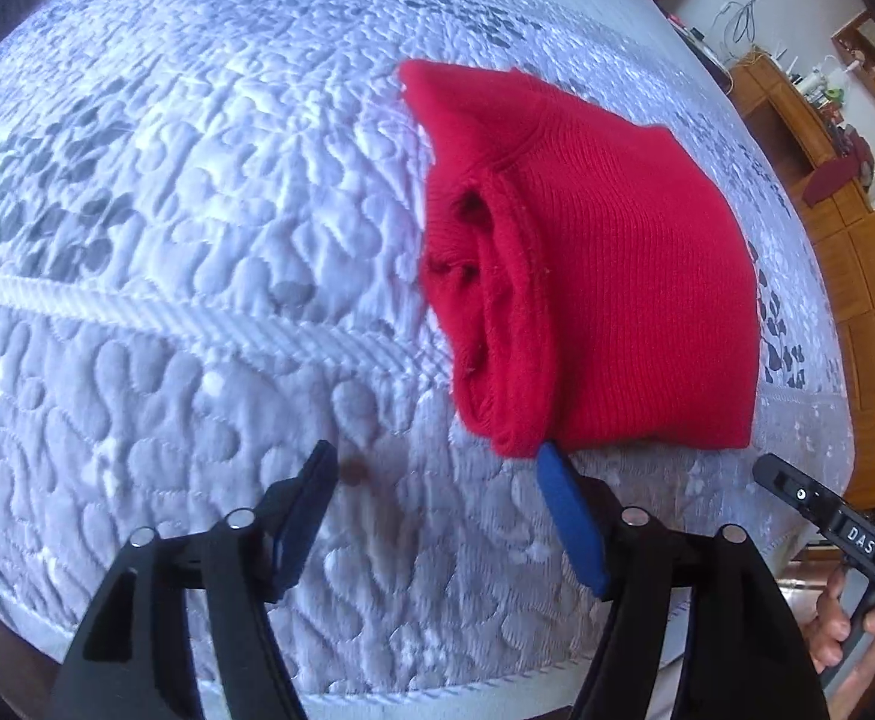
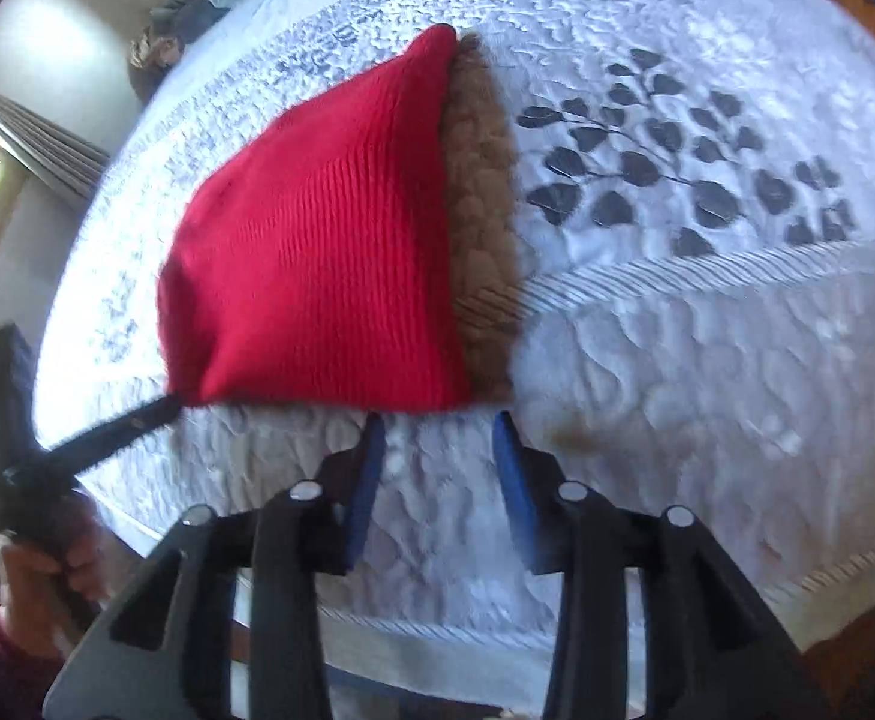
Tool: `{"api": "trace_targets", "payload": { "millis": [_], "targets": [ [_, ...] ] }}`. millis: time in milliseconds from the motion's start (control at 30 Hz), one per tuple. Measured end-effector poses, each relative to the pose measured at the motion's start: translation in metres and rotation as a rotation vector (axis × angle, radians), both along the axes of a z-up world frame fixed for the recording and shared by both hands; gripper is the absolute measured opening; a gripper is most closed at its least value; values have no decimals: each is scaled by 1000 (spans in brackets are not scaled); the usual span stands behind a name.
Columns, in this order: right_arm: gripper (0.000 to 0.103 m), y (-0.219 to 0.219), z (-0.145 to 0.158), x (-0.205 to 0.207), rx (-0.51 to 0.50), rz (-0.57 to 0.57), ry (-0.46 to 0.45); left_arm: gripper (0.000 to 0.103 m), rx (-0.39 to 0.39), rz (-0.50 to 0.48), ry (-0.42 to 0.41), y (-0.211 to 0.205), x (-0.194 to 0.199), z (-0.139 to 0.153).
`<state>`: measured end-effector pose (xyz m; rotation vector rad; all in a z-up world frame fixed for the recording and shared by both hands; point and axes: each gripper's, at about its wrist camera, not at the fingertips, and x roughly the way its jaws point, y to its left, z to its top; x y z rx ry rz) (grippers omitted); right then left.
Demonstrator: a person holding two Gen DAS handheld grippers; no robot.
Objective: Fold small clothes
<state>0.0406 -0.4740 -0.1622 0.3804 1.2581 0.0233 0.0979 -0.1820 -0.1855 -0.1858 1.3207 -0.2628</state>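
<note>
Item: red ribbed-knit garment (image 1: 605,276), folded, right of centre on the white quilted bedspread (image 1: 167,240); soft, light, limp, likely to sag. Your left gripper (image 1: 437,468) and right gripper (image 2: 440,435) gape empty just short of it. Pinch all layers at its near hem.

Bare quilt (image 1: 167,240) is lying open across the frame's left half; the folded red knit (image 1: 587,276) is blocking the right side

A white quilted bedspread (image 1: 197,312) with grey leaf print carries a folded red knit garment (image 1: 617,276).
</note>
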Motion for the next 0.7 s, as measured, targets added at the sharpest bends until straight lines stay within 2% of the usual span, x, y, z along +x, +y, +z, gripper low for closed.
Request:
{"api": "trace_targets", "payload": {
  "millis": [33,133,233,500,700],
  "targets": [
    [58,0,0,-5,-14,-1,2,79,13,0,-8,2,-3,2],
    [70,8,2,-19,-88,-8,9,84,65,-1,-30,8,-14,5],
    [81,13,3,-30,-114,-11,10,87,90,-8,-37,11,-24,9],
    [90,37,15,-46,-161,-7,-1,93,119,-29,-99,5,-50,36],
    [90,47,30,-50,-167,-12,-13,93,173,-42,-157,2,-64,61]
  ]
}}
